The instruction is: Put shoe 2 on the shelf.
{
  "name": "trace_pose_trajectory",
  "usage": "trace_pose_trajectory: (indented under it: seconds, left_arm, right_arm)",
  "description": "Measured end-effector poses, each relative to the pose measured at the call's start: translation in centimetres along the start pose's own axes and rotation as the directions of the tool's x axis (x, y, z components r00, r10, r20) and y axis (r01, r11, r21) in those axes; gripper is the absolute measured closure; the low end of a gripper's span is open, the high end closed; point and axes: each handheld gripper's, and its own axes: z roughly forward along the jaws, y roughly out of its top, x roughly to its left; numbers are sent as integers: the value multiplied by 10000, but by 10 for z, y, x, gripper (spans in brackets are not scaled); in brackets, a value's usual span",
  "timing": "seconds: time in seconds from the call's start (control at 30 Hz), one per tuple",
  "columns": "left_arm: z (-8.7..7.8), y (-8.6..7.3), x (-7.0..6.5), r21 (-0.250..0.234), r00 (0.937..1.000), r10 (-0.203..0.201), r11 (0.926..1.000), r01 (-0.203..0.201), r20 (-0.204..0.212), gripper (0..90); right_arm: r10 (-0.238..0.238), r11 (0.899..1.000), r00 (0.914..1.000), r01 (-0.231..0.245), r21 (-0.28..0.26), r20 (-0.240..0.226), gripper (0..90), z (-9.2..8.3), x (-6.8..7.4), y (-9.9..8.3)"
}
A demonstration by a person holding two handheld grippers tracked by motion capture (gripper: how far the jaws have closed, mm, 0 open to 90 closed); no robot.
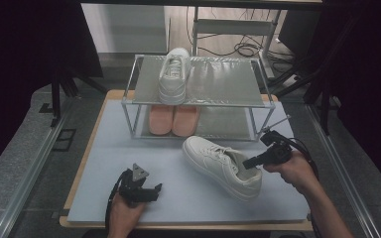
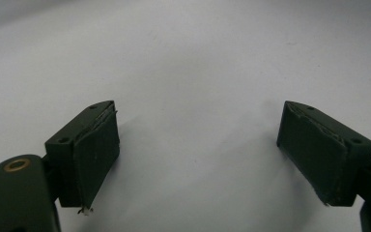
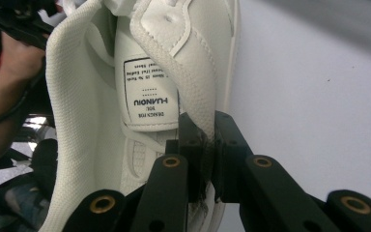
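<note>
The right gripper (image 1: 252,162) has its jaws clamped on the collar of a white sneaker (image 1: 222,166), pinching the padded wall of the shoe's opening near the heel. In the right gripper view the two black jaws stand nearly together, with the white mesh lining of that sneaker (image 3: 140,96) squeezed between them, one jaw inside the shoe and one outside. A printed label on the underside of the tongue is visible just above the jaws.

The sneaker lies on the grey table (image 1: 129,148) in front of a metal two-tier shoe rack (image 1: 213,84), its toe pointing toward the rack and its heel toward the person's right hand. The matching white sneaker (image 1: 174,75) stands on the rack's top shelf, and a pair of pink shoes (image 1: 173,120) sits on the lower shelf.

The left gripper (image 1: 151,191) rests low over the table, well apart from the sneaker. Its jaws stand wide with nothing between them; the left gripper view shows bare table (image 2: 198,72) between the two pads.
</note>
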Motion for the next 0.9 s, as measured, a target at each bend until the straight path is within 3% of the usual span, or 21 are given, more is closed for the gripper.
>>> trace_pose_trajectory:
  seconds: [0.3, 0.57, 0.9]
  left_arm:
    - [0, 0, 0, -8, 10000, -34, 10000, 34, -4, 149]
    - [0, 0, 0, 17, 10000, 7, 10000, -7, -12, 148]
    - [0, 0, 0, 24, 10000, 22, 10000, -22, 2, 149]
  right_arm:
    - [154, 9979, 9986, -185, -626, -500, 844, -29, 7, 7]
    - [339, 9941, 9971, -407, -1008, -677, 845, -50, 13, 19]
    - [720, 9792, 9860, -986, -1772, -1503, 846, -75, 14, 28]
